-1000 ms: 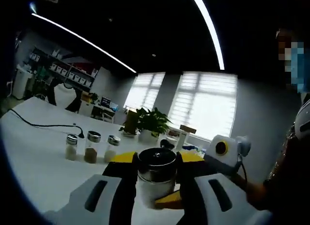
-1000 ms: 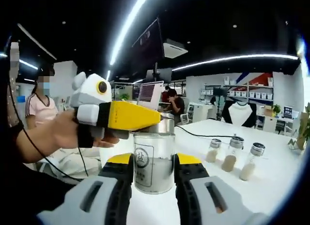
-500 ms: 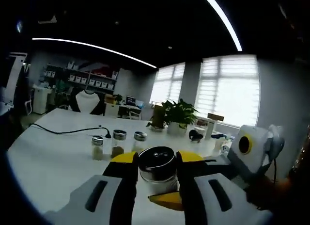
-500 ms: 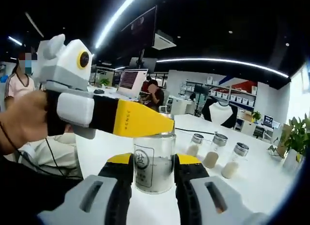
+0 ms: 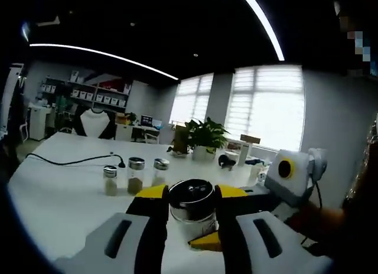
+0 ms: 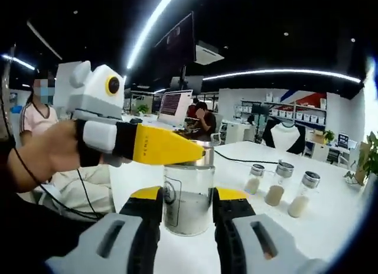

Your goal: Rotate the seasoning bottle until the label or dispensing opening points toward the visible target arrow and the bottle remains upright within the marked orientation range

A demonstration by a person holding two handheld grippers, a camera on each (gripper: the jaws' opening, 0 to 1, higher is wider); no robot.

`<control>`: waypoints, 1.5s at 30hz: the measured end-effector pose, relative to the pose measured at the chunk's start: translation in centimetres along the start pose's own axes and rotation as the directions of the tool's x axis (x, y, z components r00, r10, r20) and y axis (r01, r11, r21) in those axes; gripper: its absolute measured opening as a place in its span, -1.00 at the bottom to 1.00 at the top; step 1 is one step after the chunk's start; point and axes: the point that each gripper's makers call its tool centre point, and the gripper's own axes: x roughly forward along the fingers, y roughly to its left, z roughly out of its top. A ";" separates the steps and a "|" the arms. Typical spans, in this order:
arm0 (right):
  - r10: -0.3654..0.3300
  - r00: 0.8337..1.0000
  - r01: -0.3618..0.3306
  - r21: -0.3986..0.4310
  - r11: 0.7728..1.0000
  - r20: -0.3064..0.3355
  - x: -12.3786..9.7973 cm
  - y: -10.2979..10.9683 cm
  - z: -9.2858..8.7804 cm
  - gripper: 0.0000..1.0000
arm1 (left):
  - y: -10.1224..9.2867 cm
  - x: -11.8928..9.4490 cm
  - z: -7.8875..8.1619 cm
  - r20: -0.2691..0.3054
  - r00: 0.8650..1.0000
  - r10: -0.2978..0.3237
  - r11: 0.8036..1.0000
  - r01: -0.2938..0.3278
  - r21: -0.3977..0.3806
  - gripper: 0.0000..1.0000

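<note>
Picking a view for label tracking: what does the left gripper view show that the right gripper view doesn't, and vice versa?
Left gripper view: the bottle's metal cap from above, a potted plant and bright windows behind.
Right gripper view: the glass body with its label, pale seasoning inside, and the left hand-held gripper at cap level.
Both: the bottle upright between the jaws, three small shakers, a black cable, the white table.

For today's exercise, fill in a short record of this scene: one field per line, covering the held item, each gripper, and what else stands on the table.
held item: seasoning bottle, upright, glass, pale contents
left gripper: jaws closed on the bottle's metal cap
right gripper: jaws closed on the bottle's body
table: white
also on table: three small shakers in a row, black cable
</note>
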 end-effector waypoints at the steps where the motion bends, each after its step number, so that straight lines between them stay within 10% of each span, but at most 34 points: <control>1: 0.021 1.000 -0.021 0.028 0.999 0.007 -0.1 0.1 0.0 -0.37 | -0.3 0.0 0.0 -0.004 1.000 -0.018 1.000 0.018 0.007 -0.36; 6: 0.139 0.990 -0.143 0.136 0.980 0.034 -0.7 1.1 0.0 -0.36 | -1.7 -0.3 -0.1 -0.026 0.994 -0.102 0.993 0.103 0.053 -0.36; 15: 0.098 0.995 -0.098 0.015 0.995 0.015 -0.9 1.1 0.0 -0.39 | -1.6 -0.3 -0.2 -0.028 0.993 -0.111 0.993 0.112 0.033 -0.35; 27: -0.094 0.995 0.096 -0.038 0.995 0.043 0.6 -0.4 0.2 -0.39 | -0.2 0.3 0.3 0.021 0.999 0.029 0.999 -0.029 0.014 -0.34; 38: -0.115 0.990 0.118 -0.028 0.993 0.080 2.6 -0.5 -0.7 -0.38 | 1.9 -0.1 -0.6 0.014 0.991 0.135 0.990 -0.135 0.045 -0.35; 45: -0.080 0.996 0.080 -0.016 0.997 -0.045 3.6 -0.6 -3.6 -0.22 | 7.2 -1.5 -2.9 -0.002 0.949 0.316 0.941 -0.314 0.131 -0.35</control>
